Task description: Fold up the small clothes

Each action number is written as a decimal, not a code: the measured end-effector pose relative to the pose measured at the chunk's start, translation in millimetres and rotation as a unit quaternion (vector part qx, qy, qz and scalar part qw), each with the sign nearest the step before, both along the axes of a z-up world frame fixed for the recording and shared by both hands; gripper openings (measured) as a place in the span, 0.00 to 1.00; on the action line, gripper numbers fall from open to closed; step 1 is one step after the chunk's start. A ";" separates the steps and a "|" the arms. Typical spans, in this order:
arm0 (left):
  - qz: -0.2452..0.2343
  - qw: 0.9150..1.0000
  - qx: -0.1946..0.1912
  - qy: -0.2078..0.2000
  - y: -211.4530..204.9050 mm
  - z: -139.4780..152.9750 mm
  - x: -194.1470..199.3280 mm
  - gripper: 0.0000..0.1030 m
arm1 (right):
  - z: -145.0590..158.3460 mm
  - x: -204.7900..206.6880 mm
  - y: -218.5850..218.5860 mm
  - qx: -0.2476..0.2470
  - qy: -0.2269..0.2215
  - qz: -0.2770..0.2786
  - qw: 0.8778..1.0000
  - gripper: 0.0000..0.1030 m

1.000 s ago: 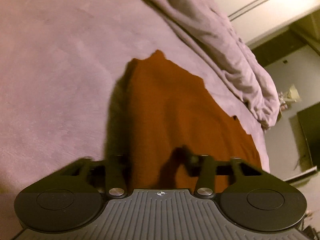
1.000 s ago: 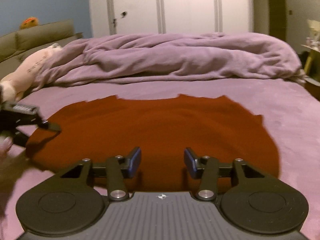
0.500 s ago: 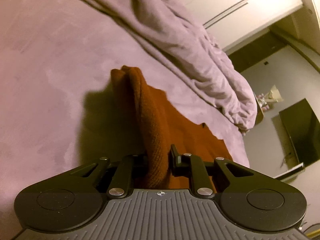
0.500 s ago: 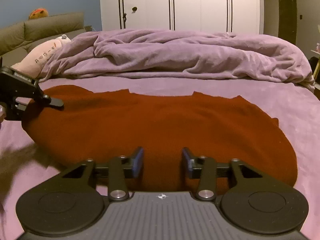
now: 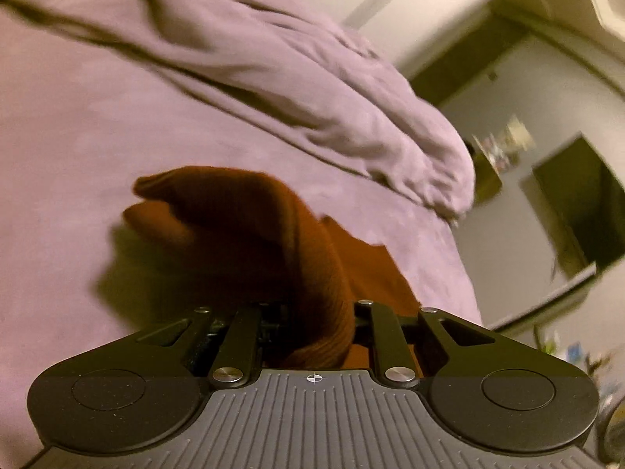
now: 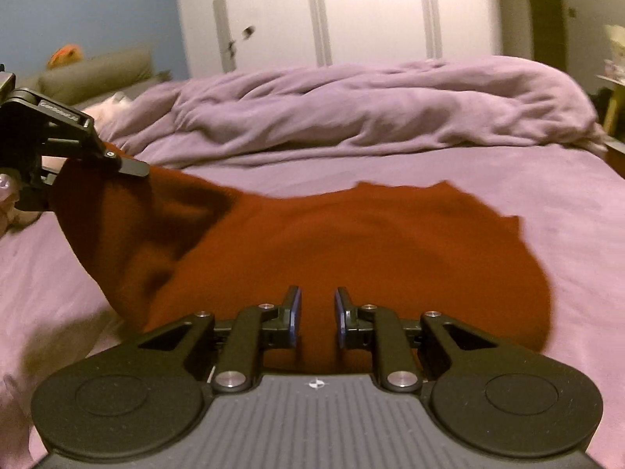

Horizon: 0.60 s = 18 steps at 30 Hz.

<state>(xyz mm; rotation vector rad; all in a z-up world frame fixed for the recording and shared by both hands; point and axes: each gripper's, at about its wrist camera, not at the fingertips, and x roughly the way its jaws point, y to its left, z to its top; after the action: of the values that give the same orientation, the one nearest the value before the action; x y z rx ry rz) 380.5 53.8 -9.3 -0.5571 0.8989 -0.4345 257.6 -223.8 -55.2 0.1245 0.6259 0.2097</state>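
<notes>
A rust-red knitted garment lies spread on the lilac bed sheet. My left gripper is shut on one end of it. That end of the garment is raised off the sheet in a thick fold and casts a shadow. In the right wrist view the left gripper shows at the left edge, holding that end up. My right gripper is at the near hem, its jaws closing. Fabric fills the narrow gap between its blue pads.
A crumpled lilac duvet is heaped across the far side of the bed. White wardrobe doors stand behind it. An olive headboard and a pale plush toy are at the far left. A dark screen is beyond the bed's edge.
My left gripper closed on the garment's end, then lifted it up and across, so that side now rises in a fold. My right gripper's jaws narrowed onto the near hem.
</notes>
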 end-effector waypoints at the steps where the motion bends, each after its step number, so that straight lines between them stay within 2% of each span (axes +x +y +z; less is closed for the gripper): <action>1: -0.012 1.000 0.009 -0.001 -17.1 -0.5 2.6 0.18 | 2.0 -3.0 -7.9 0.003 -0.004 -0.010 1.000 0.17; 3: -0.043 0.998 0.035 -0.006 -56.6 -5.7 6.2 0.19 | 3.7 -7.4 -19.3 0.005 -0.008 -0.019 1.000 0.17; 6: -0.067 0.994 0.082 0.010 -106.8 -33.2 11.2 0.25 | 2.2 -10.4 -34.6 0.010 -0.003 -0.032 0.999 0.17; 7: -0.070 0.993 0.098 0.020 -118.9 -46.8 11.3 0.33 | 0.2 -9.9 -39.3 0.012 0.004 -0.038 0.999 0.17; 8: -0.072 0.991 0.112 0.021 -126.7 -56.7 9.7 0.36 | -1.2 -10.3 -44.6 0.014 0.009 -0.044 0.999 0.17; 9: -0.075 0.990 0.121 0.010 -129.7 -59.4 5.5 0.37 | -2.2 -10.1 -48.7 0.017 0.011 -0.047 0.999 0.17; 11: -0.088 0.988 0.126 -0.022 -132.2 -51.6 -8.0 0.58 | -3.8 -10.3 -57.8 0.016 0.017 -0.055 0.998 0.17; 15: -0.090 0.989 0.101 -0.051 -107.8 -27.5 -42.0 0.62 | -4.9 -8.0 -69.0 0.015 0.021 -0.064 0.998 0.17; 16: -0.084 0.989 0.106 -0.059 -99.1 -23.6 -49.7 0.67 | -4.0 -5.6 -69.7 0.020 0.021 -0.063 0.998 0.17; 18: -0.058 0.986 0.138 -0.073 -82.1 -16.8 -67.8 0.69 | -0.3 0.1 -69.4 0.032 0.019 -0.062 0.997 0.17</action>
<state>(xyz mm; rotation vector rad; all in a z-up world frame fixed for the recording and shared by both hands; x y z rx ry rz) 312.8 -28.4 -26.1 -0.2171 0.8364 -0.4422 257.7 -293.2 -55.5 0.2286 0.6470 0.1079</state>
